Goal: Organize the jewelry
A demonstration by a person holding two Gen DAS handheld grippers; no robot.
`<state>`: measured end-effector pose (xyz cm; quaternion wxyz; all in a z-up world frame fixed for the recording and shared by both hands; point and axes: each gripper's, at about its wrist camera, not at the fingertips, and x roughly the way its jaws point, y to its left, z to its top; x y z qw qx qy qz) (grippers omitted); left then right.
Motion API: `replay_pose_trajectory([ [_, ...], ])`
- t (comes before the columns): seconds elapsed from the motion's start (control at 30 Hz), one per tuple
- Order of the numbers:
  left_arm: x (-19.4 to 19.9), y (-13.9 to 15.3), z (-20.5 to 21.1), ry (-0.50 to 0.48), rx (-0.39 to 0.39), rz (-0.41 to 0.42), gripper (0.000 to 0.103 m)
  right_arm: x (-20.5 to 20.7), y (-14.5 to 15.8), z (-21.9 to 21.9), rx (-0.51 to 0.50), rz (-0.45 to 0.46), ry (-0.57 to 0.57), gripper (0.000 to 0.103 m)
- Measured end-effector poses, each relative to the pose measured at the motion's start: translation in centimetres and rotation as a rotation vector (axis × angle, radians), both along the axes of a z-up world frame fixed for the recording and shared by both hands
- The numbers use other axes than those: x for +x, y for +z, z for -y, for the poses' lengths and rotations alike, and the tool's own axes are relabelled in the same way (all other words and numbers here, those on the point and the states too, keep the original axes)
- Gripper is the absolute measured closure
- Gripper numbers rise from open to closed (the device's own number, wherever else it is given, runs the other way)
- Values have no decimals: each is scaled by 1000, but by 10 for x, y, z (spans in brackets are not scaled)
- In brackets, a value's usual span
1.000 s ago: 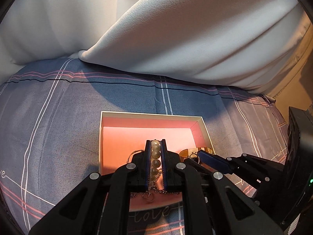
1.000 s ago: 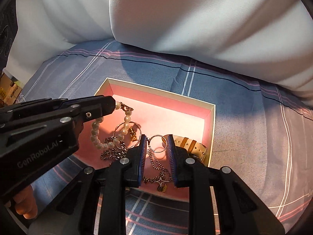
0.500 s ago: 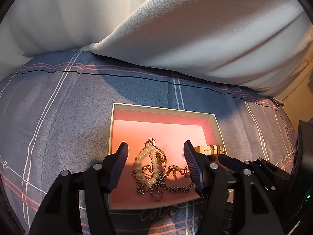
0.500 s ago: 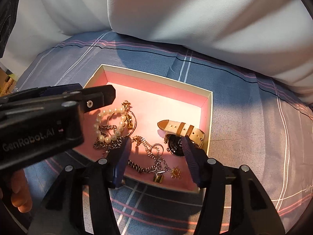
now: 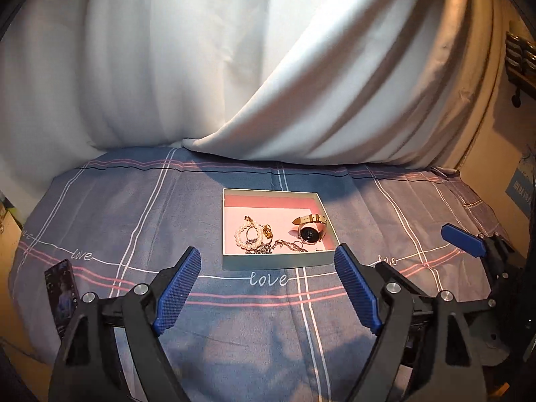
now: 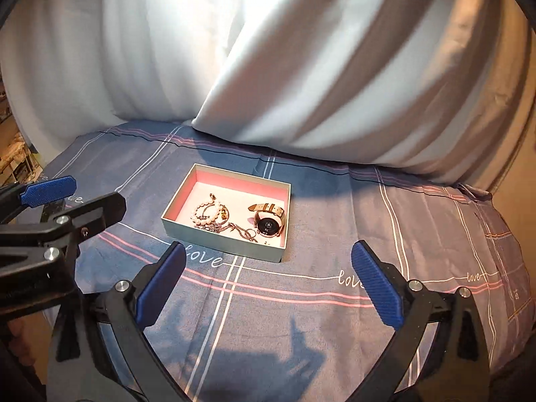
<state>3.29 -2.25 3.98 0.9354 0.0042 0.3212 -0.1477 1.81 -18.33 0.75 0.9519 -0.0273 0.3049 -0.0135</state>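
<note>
Both our tongs, left tongs point(image 5: 268, 288) and right tongs point(image 6: 268, 284), gape empty; the jewelry box point(image 5: 274, 261) lies straight ahead, far side, equally near both.

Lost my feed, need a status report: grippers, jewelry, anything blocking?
Left gripper open, empty. Right gripper open, empty. Pearl bracelet, chains, watch in the box. Nothing in the way.

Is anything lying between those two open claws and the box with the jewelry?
Nothing visible does. Only bare bedsheet lies between the left gripper and the box, and between the right gripper and it. Both grippers are open and empty. A phone lies off to the left.
</note>
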Motion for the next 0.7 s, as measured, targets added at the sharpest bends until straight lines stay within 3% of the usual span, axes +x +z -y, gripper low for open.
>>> replay_pose_trajectory([
  [0.1, -26, 8, -1, 23, 35, 46, 11, -22, 7, -6, -18, 25, -23, 6],
  [0.2, -35, 11, -6, 63, 64, 70, 11, -30, 4, -2, 2, -3, -33, 6],
  [0.7, -33, 4, -6, 39, 43, 45, 10, -43, 6, 6, -12, 14, -108, 6],
])
